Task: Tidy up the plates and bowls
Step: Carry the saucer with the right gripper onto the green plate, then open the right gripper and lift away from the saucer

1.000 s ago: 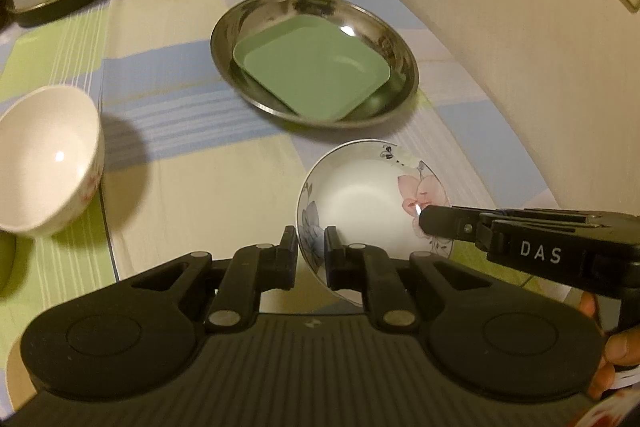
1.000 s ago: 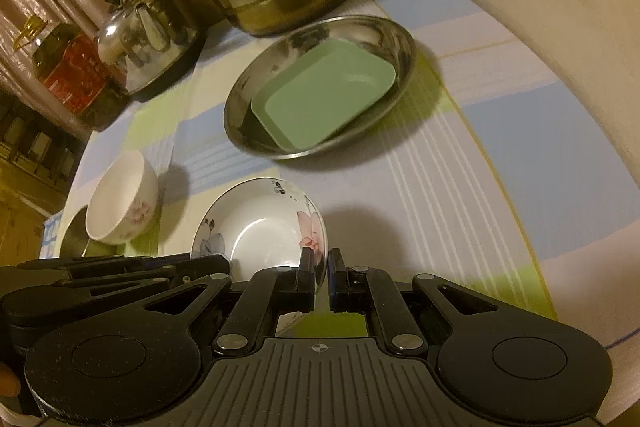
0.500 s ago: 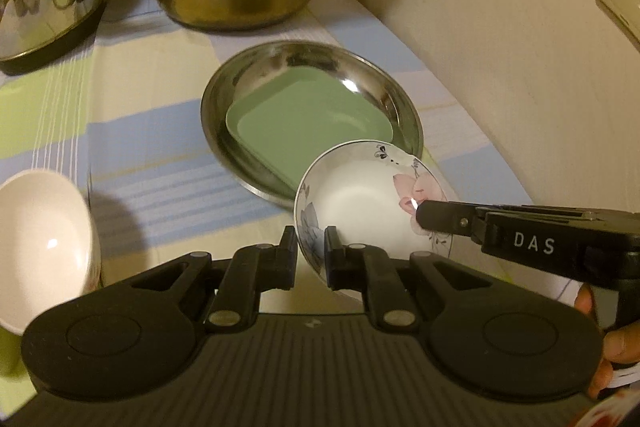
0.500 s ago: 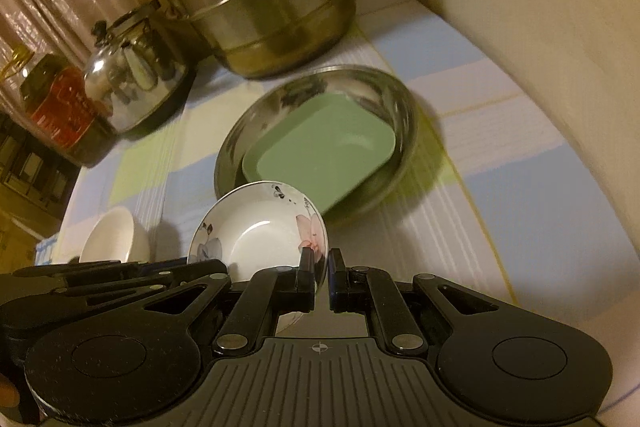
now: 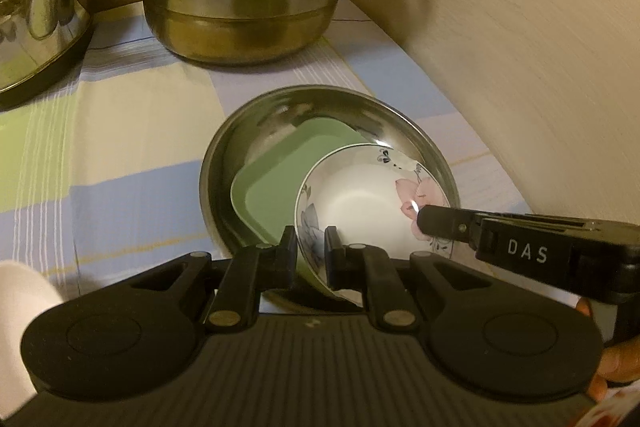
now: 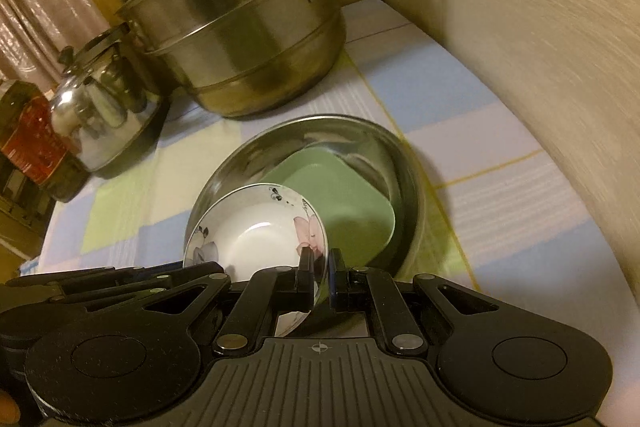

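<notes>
Floral bowl (image 5: 368, 203): white porcelain with a pink flower on the inner wall, held tilted above the steel dish (image 5: 280, 107) and overlapping the green square plate (image 5: 280, 179) that lies inside that dish. Left gripper (image 5: 311, 247): fingers clamped on the bowl's near rim, one inside and one outside the wall. Right gripper (image 6: 320, 267): fingers clamped likewise on the rim at the flower side, the bowl lying just ahead and left of it; steamer pot (image 6: 240, 39) and kettle (image 6: 100, 107) stand behind on the checked cloth (image 5: 120, 131).

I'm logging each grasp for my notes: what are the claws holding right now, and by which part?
Both hold the flowered bowl by its rim: the left claw on the near edge, the right claw on the pink-flower side.
</notes>
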A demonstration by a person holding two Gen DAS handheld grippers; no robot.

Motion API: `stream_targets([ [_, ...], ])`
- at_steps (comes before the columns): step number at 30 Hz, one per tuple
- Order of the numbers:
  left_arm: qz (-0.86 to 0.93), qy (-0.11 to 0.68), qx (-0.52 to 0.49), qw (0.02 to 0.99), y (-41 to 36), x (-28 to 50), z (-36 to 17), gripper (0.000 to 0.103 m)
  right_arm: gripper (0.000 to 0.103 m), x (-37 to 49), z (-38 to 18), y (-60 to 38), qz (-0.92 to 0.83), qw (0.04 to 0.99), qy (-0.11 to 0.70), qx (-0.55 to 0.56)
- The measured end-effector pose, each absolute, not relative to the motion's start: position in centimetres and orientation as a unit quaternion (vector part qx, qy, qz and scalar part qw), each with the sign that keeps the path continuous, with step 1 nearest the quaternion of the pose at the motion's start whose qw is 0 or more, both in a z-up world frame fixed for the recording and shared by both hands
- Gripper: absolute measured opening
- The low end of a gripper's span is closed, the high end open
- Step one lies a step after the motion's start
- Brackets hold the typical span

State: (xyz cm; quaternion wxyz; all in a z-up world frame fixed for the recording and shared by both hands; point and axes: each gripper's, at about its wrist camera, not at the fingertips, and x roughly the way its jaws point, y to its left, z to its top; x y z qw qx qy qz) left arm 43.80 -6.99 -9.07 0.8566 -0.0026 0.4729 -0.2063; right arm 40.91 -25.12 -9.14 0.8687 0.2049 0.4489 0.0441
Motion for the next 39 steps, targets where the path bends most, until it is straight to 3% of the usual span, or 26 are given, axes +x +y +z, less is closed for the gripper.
stream_targets([
  [23,-0.190,0.506,-0.011,0.841,-8.4,48.6,-13.7,0.012,0.007,45.6,-13.5,-25.4,0.020,0.854,0.477,0.207],
  [32,-0.192,0.499,-0.010,0.845,-8.4,48.6,-13.5,0.019,0.009,45.2,-13.0,-25.4,0.010,0.871,0.456,0.186],
  [35,-0.195,0.492,-0.010,0.848,-8.2,48.4,-13.1,0.019,0.020,44.8,-12.2,-25.6,0.018,0.875,0.445,0.189],
  [37,-0.196,0.488,-0.005,0.851,-8.1,48.1,-12.7,0.019,0.043,44.5,-11.7,-25.7,0.021,0.878,0.438,0.191],
  [39,-0.199,0.483,-0.001,0.853,-8.0,47.6,-12.2,0.019,0.047,44.0,-11.1,-25.7,0.022,0.883,0.429,0.191],
])
